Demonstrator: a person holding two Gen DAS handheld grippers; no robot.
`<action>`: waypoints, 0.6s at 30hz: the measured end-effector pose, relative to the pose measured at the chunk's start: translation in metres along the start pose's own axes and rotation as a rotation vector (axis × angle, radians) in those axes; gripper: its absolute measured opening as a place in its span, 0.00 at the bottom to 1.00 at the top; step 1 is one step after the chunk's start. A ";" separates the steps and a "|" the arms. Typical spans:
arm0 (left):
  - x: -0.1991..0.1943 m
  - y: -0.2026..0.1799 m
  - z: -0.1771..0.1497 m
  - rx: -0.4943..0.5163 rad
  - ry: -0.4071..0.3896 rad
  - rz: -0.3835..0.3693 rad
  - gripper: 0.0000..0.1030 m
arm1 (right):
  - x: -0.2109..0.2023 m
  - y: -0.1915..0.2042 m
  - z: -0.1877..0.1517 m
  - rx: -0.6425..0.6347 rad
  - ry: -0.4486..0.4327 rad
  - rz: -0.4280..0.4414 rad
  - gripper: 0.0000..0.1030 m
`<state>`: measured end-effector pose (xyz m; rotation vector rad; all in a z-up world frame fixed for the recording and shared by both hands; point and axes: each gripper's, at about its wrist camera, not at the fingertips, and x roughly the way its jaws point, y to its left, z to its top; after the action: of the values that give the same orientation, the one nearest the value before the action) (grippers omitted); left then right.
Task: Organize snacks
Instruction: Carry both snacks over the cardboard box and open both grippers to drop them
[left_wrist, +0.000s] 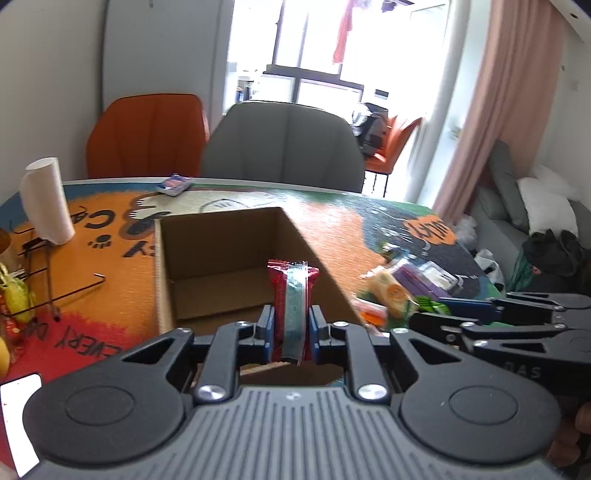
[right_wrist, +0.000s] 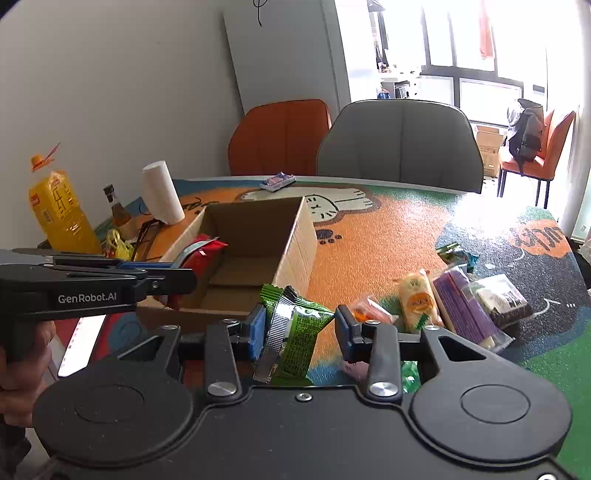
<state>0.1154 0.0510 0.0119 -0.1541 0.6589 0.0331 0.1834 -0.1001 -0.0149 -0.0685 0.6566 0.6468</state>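
My left gripper (left_wrist: 290, 323) is shut on a red snack packet (left_wrist: 291, 291) with a blue-green stripe, held upright over the near wall of an open cardboard box (left_wrist: 221, 254). The right wrist view shows that gripper (right_wrist: 181, 271) from the side, the red packet (right_wrist: 205, 253) hanging over the box (right_wrist: 295, 236). My right gripper (right_wrist: 301, 332) is shut on a crumpled green packet (right_wrist: 301, 328), held above the table just right of the box's near corner. In the left wrist view it (left_wrist: 436, 319) shows at the right edge.
Several loose snacks lie right of the box: a yellow packet (right_wrist: 417, 302), a purple one (right_wrist: 461, 306), a dark one (right_wrist: 502, 299). A small blue packet (right_wrist: 277, 181) lies at the far edge. A paper roll (right_wrist: 162, 197), an oil bottle (right_wrist: 61, 210) and a wire rack (left_wrist: 55, 291) stand left. Two chairs stand behind the table.
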 end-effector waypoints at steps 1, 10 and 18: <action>0.002 0.004 0.002 -0.005 -0.001 0.009 0.17 | 0.002 0.001 0.002 0.000 -0.001 -0.002 0.36; 0.020 0.029 0.014 -0.045 0.020 0.028 0.17 | 0.017 0.010 0.027 -0.017 -0.010 -0.006 0.36; 0.036 0.050 0.030 -0.105 0.000 0.051 0.22 | 0.045 0.021 0.047 -0.023 0.014 0.029 0.36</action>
<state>0.1578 0.1043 0.0062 -0.2385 0.6609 0.1171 0.2237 -0.0468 -0.0011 -0.0853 0.6644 0.6828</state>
